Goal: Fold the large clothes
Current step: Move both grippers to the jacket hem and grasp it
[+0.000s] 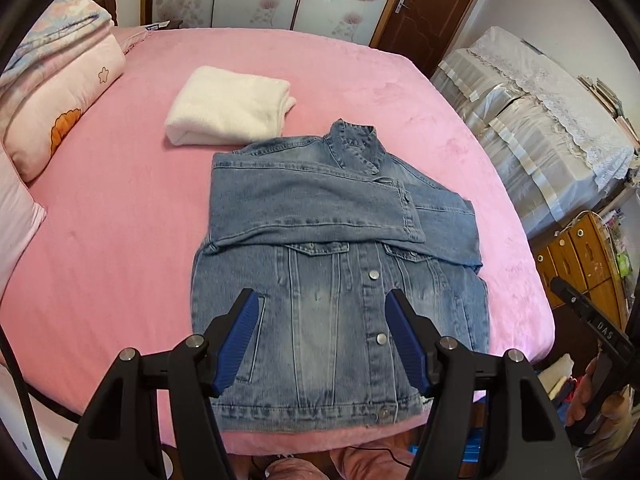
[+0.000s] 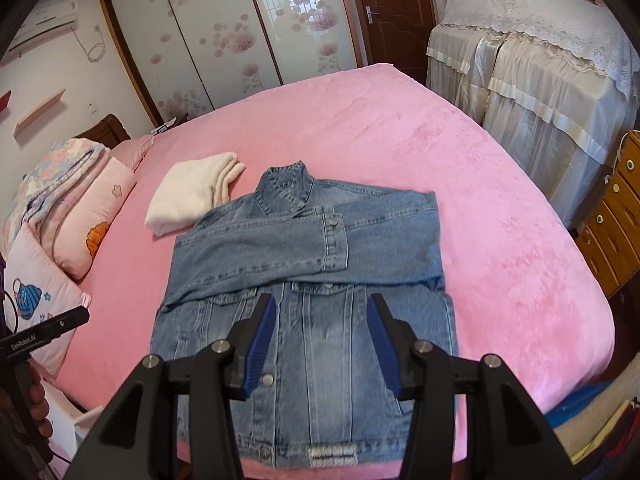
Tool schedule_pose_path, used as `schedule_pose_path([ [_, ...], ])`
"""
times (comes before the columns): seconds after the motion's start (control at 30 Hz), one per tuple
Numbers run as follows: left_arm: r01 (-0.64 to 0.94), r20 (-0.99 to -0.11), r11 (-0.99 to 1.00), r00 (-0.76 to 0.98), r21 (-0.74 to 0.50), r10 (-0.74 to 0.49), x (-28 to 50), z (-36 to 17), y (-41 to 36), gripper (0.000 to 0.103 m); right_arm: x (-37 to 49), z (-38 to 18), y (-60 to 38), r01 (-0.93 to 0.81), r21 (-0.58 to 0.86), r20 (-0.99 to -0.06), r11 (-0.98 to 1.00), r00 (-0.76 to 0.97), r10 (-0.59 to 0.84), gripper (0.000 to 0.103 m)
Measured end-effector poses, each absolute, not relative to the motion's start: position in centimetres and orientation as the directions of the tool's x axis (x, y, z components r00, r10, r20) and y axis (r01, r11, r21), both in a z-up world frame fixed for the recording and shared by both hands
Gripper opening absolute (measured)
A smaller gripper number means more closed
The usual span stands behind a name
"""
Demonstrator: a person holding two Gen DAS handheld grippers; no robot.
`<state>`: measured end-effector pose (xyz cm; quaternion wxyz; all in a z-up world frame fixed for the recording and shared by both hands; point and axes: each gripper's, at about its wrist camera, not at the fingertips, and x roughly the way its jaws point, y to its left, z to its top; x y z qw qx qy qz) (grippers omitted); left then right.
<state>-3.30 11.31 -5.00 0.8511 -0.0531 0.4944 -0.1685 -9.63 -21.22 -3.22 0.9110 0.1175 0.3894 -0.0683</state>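
— Pink bed [image 1: 120, 280] fills both my views. What's nearest your tools?

— My left gripper [image 1: 320, 300] hangs over the jacket [image 1: 340, 340], jaws apart, nothing between them. My right gripper [image 2: 322, 304] hangs over the same cloth, jaws apart too, empty.

— And the jacket?

— Flat under both tools, buttoned front up, hem nearest me at the bed's edge. Beyond the tips, both sleeves [image 2: 260, 248] lie folded across the chest; the collar [image 1: 354, 142] is farthest.

— Past that?

— A folded white towel [image 1: 228, 106] touches the shoulder, up and left of my tools. Pillows [image 2: 72, 220] lie far left, wardrobe [image 2: 224, 40] at the back.
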Motion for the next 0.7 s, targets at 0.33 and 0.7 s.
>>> schedule_pose_path([
  [0.33, 0.174, -0.892, 0.944, 0.317, -0.279, -0.322, -6.3, -12.1, 14.6, 0.065, -13.0, -8.6, -20.6, 0.202, 0.092, -0.801, 0.975, 0.597, -0.048, 0.060],
  [0.7, -0.008, -0.943, 0.952, 0.138, -0.306, -0.302, -8.7, -26.2, 19.7, 0.064, -17.3, -20.6, -27.0, 0.322, 0.079, -0.916, 0.943, 0.396, -0.058, 0.060],
])
